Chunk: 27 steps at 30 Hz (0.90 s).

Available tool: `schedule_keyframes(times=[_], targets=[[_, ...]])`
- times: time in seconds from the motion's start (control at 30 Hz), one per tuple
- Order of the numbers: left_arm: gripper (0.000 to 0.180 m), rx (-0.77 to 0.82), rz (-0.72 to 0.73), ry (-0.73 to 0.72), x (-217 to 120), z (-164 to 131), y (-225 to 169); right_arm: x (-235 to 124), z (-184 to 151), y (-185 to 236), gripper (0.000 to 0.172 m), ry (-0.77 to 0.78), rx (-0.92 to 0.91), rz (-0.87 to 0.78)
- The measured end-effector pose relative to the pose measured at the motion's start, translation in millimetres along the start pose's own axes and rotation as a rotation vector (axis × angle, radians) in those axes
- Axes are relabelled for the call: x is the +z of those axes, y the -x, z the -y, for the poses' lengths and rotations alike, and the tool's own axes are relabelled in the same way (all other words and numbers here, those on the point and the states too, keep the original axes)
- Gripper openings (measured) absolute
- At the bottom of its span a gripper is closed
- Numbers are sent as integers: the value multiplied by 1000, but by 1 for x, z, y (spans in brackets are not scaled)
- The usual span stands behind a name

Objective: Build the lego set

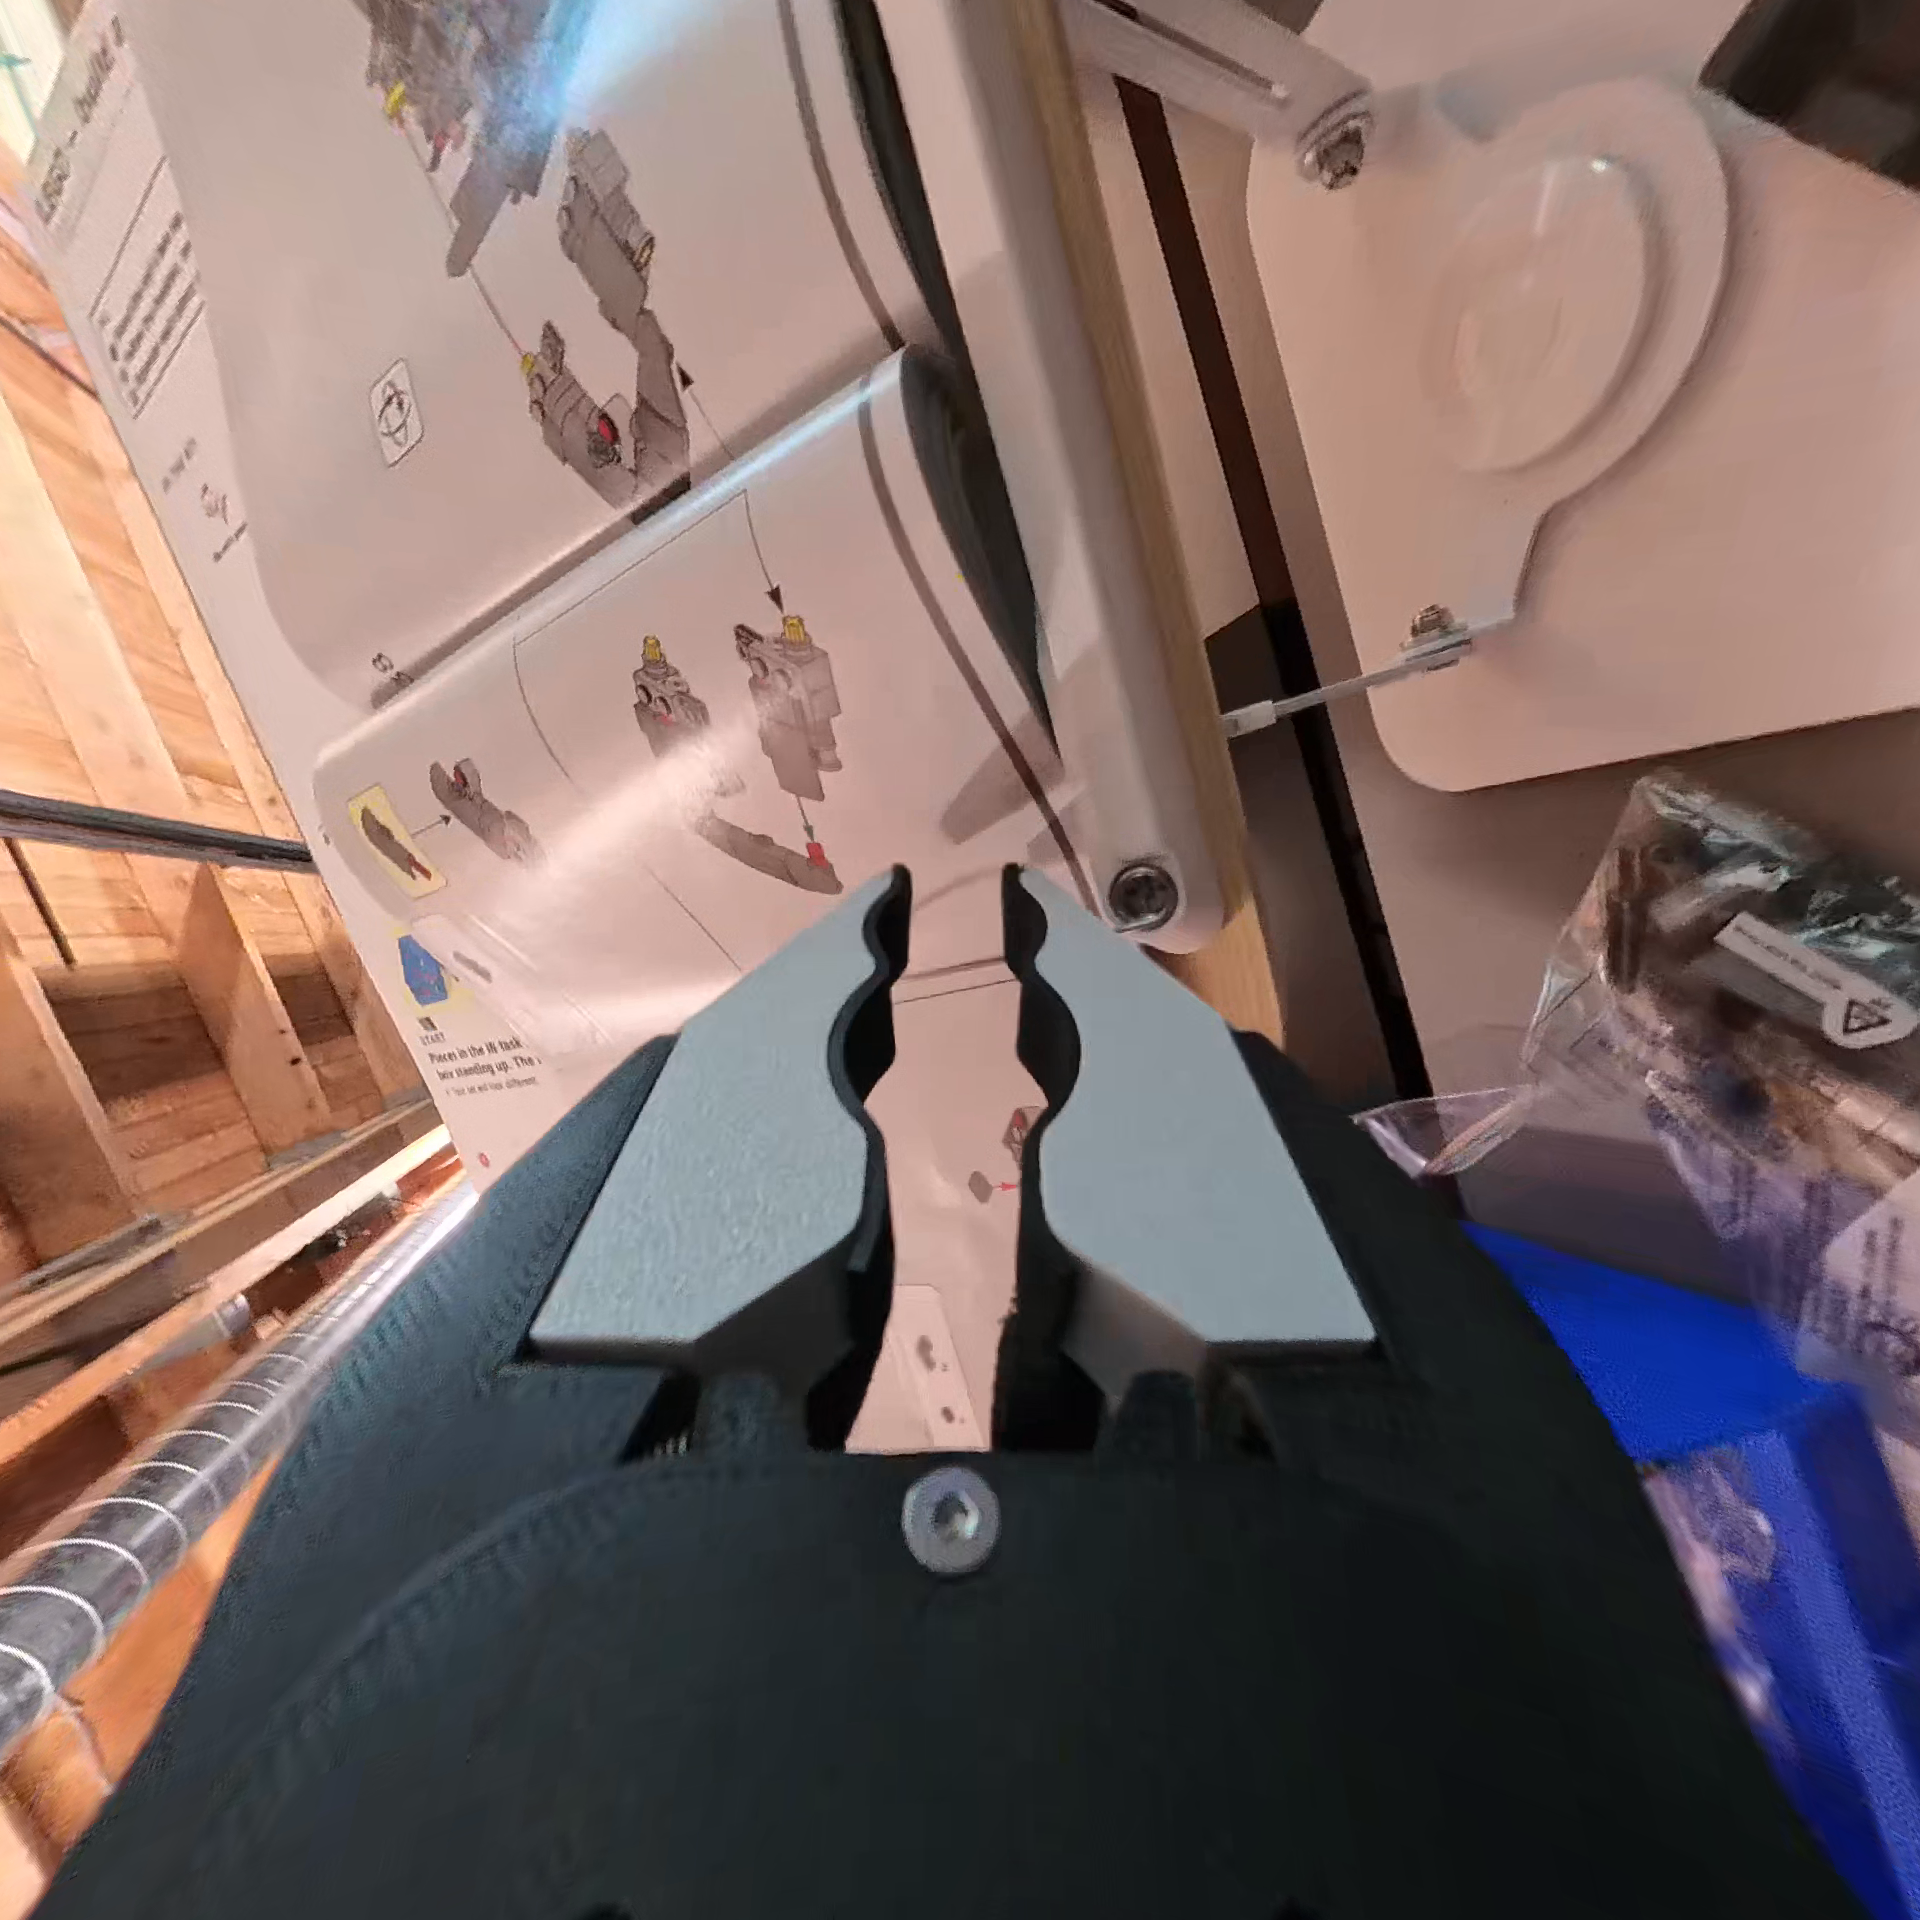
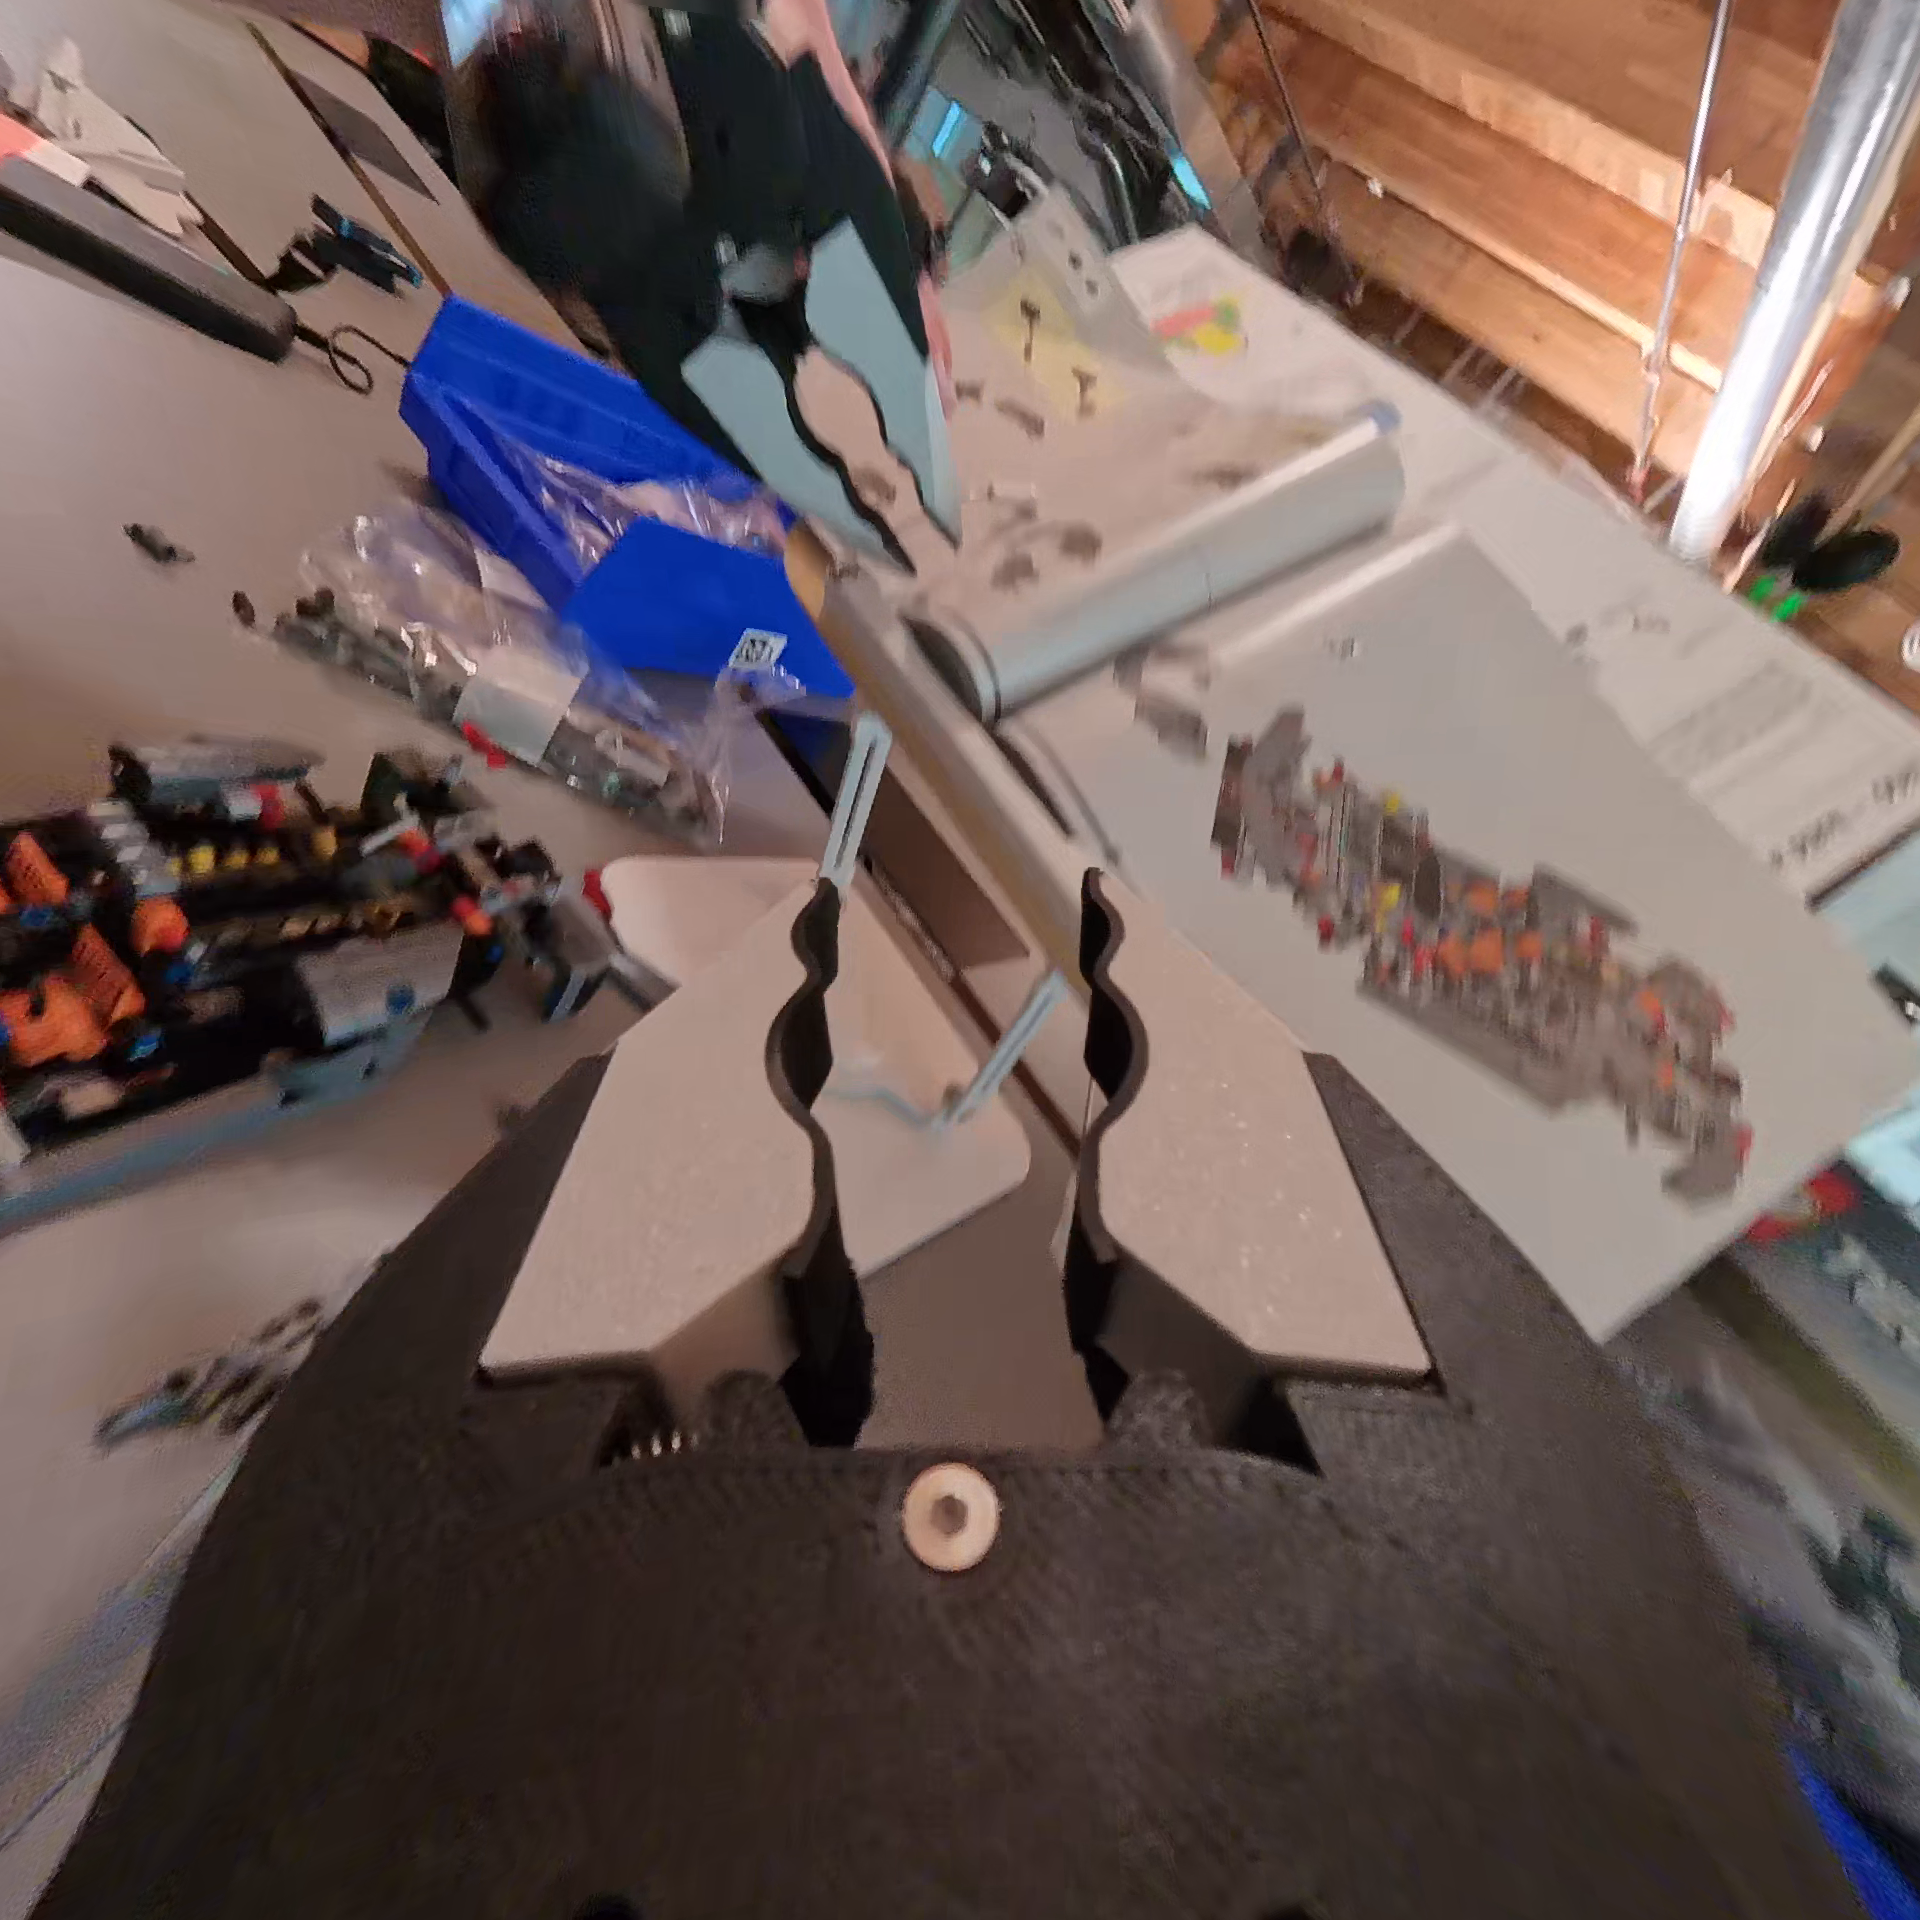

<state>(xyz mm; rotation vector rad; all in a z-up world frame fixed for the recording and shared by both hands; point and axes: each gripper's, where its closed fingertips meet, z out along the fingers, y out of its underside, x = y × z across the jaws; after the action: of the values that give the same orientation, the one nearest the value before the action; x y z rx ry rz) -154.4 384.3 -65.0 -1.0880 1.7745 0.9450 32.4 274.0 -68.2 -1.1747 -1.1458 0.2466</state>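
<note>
- while both claws are hanging over the bench with nothing between their fingers, the left claw (image 1: 956,883) is standing a narrow way open, its tips just above an instruction sheet (image 1: 644,727) that is curling up at the edge.
- just to the right of those tips a white bracket with a screw (image 1: 1143,891) is sitting on a wooden strip (image 1: 1101,416) whose long axis is running away from the claw.
- the right claw (image 2: 951,914) is gaping wider, holding nothing, and pointing along that same strip (image 2: 966,790) over a clear plate (image 2: 914,1091).
- the left claw is hovering nearer the sheet's far end.
- blue bins (image 2: 582,457) are lying to the left, partly covered by clear bags of small parts (image 2: 499,644); what is inside them is hidden.
- a brick model (image 2: 229,914) is standing further left.
</note>
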Motion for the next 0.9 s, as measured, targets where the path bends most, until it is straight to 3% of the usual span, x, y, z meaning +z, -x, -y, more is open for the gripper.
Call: schedule_keyframes(times=[0.17, 0.37, 0.7, 0.9], targets=[[21, 45, -27, 32, 0, -3, 9, 57, 42, -15, 46, -40, -167, 19], [13, 68, 7, 40, 2, -13, 18, 99, 59, -27, 45, -61, -201, 51], [21, -64, 15, -25, -19, -27, 35, 107, 54, -38, 45, -30, -204, 84], [25, 56, -2, 22, -22, -35, 26, 105, 49, -39, 45, -14, -196, 103]])
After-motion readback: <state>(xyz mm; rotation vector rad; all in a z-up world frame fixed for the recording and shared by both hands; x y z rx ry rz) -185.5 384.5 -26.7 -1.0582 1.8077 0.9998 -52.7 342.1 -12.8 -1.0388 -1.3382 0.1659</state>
